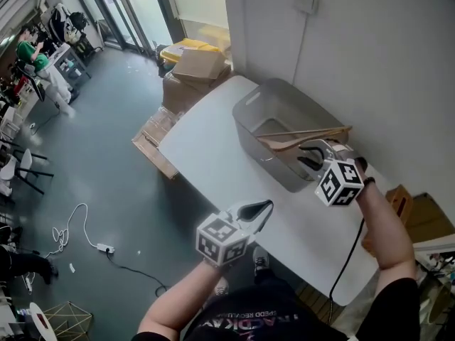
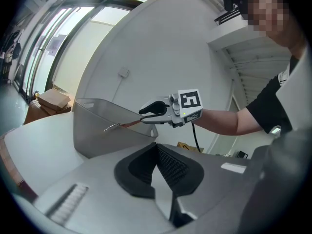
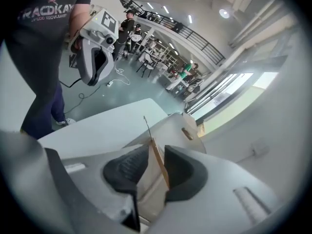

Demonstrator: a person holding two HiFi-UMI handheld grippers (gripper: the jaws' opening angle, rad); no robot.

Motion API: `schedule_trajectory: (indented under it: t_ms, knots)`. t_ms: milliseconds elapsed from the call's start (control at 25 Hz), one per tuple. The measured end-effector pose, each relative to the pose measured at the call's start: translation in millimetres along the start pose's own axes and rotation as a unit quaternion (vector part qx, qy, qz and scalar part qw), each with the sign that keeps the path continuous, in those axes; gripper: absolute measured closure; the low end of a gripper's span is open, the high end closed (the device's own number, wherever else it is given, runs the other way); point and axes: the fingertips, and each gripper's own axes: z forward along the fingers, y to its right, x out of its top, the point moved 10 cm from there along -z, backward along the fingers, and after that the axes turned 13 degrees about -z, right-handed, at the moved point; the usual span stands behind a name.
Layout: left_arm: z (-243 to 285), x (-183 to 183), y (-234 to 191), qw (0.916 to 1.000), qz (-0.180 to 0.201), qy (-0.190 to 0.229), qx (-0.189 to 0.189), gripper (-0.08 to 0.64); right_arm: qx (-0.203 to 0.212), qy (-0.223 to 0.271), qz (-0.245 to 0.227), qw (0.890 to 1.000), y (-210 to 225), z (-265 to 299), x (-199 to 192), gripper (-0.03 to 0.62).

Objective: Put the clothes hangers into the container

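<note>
A grey container stands on the white table by the wall. Two wooden hangers lie across its near end, partly over the rim. My right gripper hangs over that end, jaws open. In the right gripper view a hanger runs between the pads of the right gripper, which stand apart from it, with its metal hook pointing at the container. My left gripper hovers over the table's front edge, shut and empty. The left gripper view shows the left gripper, the container and the right gripper.
Cardboard boxes stand beyond the table's far end, and flat cardboard leans on the floor beside it. A power strip with cable lies on the floor at left. Another box sits at the right.
</note>
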Motion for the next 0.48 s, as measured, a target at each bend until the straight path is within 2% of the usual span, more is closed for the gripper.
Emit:
schedule_trajectory:
  t_ms: [120,240,360,480]
  knots:
    - [-17,-4,7,0.9999,0.006,0.000,-0.014,0.560,-0.037,0.007,0.068,0.997,-10,-24,22,0.551]
    - [-37,-8,18,0.9995,0.010,0.002,-0.028,0.560,-0.066,0.047,0.175,0.981,-23,-49,48,0.589]
    - [-64,-15,33,0.9990,0.013,0.000,-0.043,0.560,-0.092,0.095,0.293,0.947,-41,-76,80,0.589]
    - [-88,-26,43,0.9982,0.016,-0.006,-0.058,0.558,-0.117,0.135,0.402,0.898,-64,-97,110,0.589]
